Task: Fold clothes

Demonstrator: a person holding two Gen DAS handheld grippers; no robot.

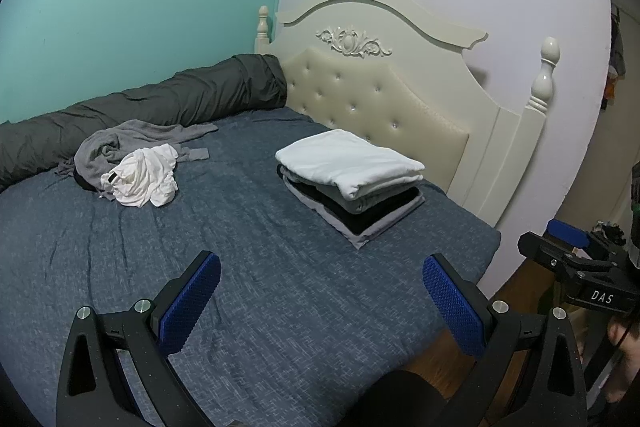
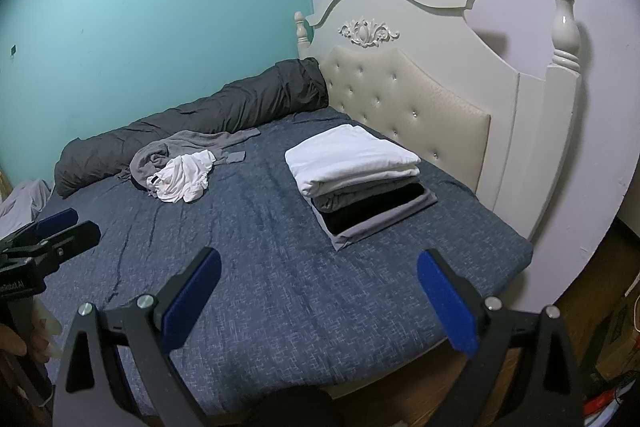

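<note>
A neat stack of folded clothes [image 1: 352, 179] [image 2: 356, 179], white on top over grey and black layers, rests on the blue bedspread near the headboard. Further left lies an unfolded heap: a crumpled white garment [image 1: 142, 177] [image 2: 182, 177] on a grey garment [image 1: 132, 143] [image 2: 180, 145]. My left gripper [image 1: 320, 275] hovers open above the near part of the bed, nothing between its blue pads. My right gripper [image 2: 318, 273] is likewise open and empty, well short of both piles. Each gripper also shows at the edge of the other's view.
A dark grey rolled duvet [image 1: 160, 99] [image 2: 208, 111] runs along the teal wall. The cream tufted headboard [image 1: 384, 95] [image 2: 420, 103] with its post stands behind the stack. Wooden floor [image 2: 600, 267] lies right of the bed edge. A person's hand [image 2: 24, 339] holds the left gripper.
</note>
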